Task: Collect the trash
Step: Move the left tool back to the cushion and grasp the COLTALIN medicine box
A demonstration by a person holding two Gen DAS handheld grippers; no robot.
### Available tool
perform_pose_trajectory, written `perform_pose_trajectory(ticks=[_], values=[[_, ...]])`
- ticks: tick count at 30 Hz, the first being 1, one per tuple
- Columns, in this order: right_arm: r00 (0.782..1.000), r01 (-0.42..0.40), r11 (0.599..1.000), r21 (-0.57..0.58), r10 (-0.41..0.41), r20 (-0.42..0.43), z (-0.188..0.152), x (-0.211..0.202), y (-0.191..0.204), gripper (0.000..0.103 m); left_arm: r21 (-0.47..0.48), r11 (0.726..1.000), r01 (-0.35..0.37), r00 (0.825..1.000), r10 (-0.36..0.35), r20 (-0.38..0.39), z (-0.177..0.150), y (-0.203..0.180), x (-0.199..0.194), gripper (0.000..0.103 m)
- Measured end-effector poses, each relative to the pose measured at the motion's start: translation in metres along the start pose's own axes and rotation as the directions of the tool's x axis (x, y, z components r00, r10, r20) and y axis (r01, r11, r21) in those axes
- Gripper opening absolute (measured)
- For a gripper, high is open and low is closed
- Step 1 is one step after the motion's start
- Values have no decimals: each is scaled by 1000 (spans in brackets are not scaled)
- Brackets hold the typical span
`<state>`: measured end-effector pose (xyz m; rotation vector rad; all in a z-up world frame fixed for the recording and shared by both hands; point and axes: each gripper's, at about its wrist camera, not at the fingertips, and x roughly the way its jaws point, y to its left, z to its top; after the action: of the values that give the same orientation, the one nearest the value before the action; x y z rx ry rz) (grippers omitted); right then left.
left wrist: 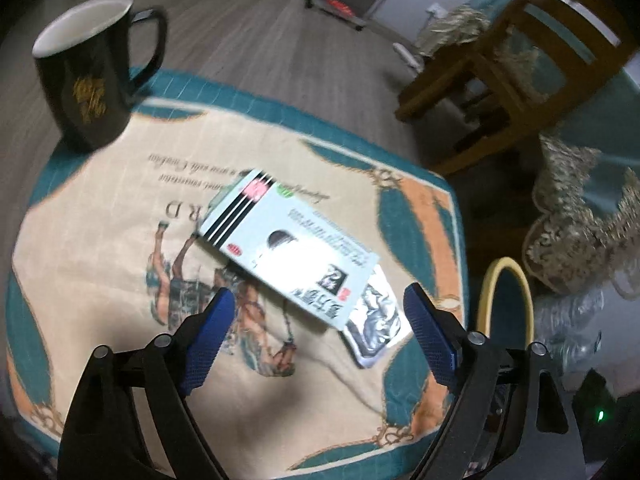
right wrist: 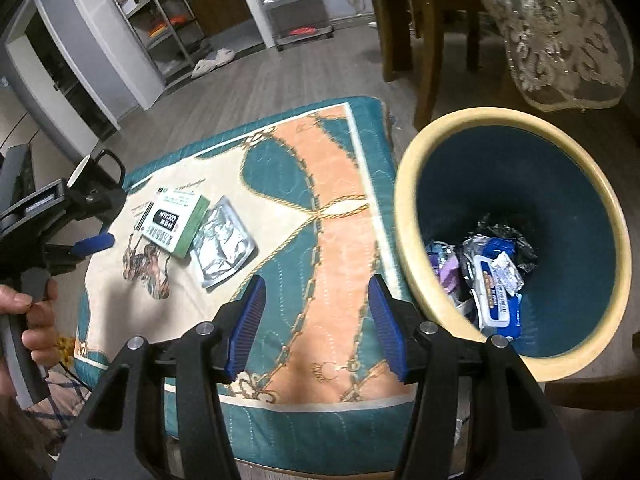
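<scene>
A flat medicine box (left wrist: 288, 244) lies on a patterned cushion (left wrist: 100, 200), partly over a silver blister pack (left wrist: 376, 320). My left gripper (left wrist: 320, 320) is open and empty, just short of the box's near edge. In the right wrist view the box (right wrist: 174, 218) and blister pack (right wrist: 222, 248) lie at the cushion's left part. My right gripper (right wrist: 316, 308) is open and empty above the cushion (right wrist: 328, 184), left of a blue bin with a cream rim (right wrist: 408, 184) that holds several wrappers (right wrist: 492, 280). The left gripper (right wrist: 94, 242) shows at the left.
A black mug (left wrist: 88, 72) stands at the cushion's far left corner. A wooden chair (left wrist: 512, 52) and a lace-edged cloth (left wrist: 576, 232) are to the right. The bin rim (left wrist: 508, 280) sits beside the cushion. Metal shelves (right wrist: 168, 12) stand across the wooden floor.
</scene>
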<state>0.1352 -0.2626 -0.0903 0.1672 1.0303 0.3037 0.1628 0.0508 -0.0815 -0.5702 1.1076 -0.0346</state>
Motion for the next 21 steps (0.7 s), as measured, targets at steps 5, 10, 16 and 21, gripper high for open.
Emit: perform_pose_trajectory(ticks=[5, 10, 16, 21], values=[[1000, 2, 1000, -10, -2, 0, -1, 0, 1, 53, -161, 987, 11, 998, -20, -56, 1, 21, 24, 88], [1000, 1, 1000, -1, -1, 4, -1, -1, -4, 53, -284, 959, 19, 995, -45, -85, 9, 33, 45, 89], [1000, -1, 1000, -3, 1, 9, 1, -1, -5, 53, -335, 941, -42, 994, 7, -105, 24, 27, 62, 97], [1000, 0, 1000, -7, 0, 4, 3, 3, -3, 53, -193, 965, -176, 981, 156, -114, 36, 4, 75, 98]])
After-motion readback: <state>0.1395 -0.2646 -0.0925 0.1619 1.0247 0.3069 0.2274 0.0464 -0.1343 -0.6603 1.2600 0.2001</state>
